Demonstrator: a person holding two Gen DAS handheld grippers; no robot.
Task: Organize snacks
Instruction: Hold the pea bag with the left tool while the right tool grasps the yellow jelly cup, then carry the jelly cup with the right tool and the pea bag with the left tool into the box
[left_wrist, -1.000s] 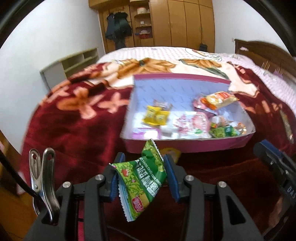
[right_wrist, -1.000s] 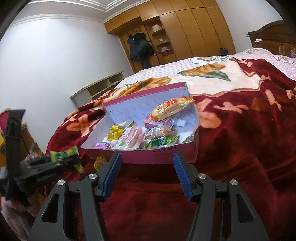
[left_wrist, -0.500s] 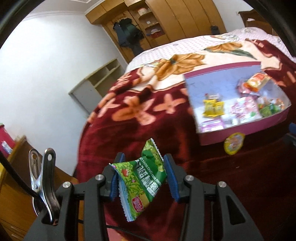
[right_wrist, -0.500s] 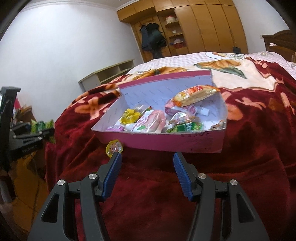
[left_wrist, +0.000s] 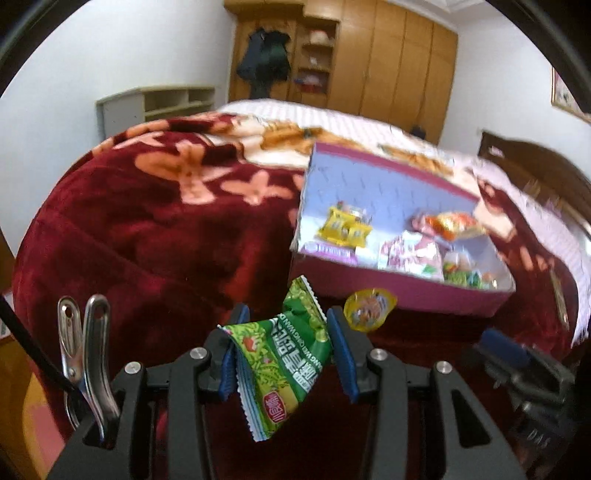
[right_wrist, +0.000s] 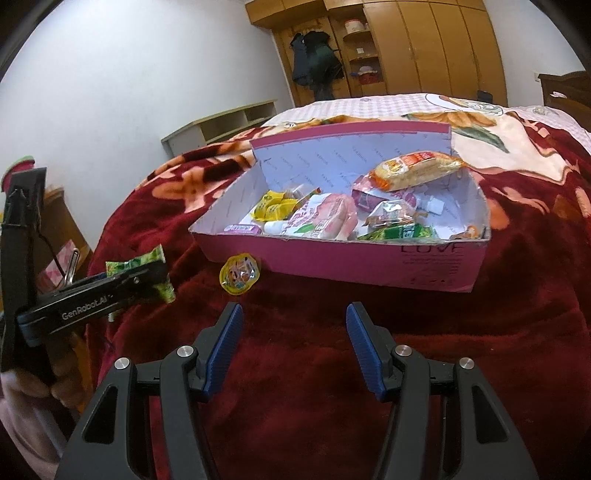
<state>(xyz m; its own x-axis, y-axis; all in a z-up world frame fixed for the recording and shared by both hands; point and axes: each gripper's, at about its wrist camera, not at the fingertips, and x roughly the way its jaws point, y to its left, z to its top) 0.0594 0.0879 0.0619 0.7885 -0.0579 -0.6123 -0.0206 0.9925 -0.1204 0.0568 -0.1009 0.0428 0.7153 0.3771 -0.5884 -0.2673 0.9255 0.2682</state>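
My left gripper is shut on a green snack packet, held above the red blanket in front of the pink box. The packet also shows in the right wrist view, with the left gripper at the left. The pink box holds several snack packets. A round yellow jelly cup lies on the blanket just in front of the box; it also shows in the left wrist view. My right gripper is open and empty, low over the blanket before the box.
The box sits on a bed with a red flowered blanket. A low open shelf stands by the white wall at the left. Wooden wardrobes line the far wall. A wooden cabinet stands beside the bed.
My left gripper has swung back toward the box with the green packet still in it. The right gripper has drawn a little closer to the box and jelly cup.
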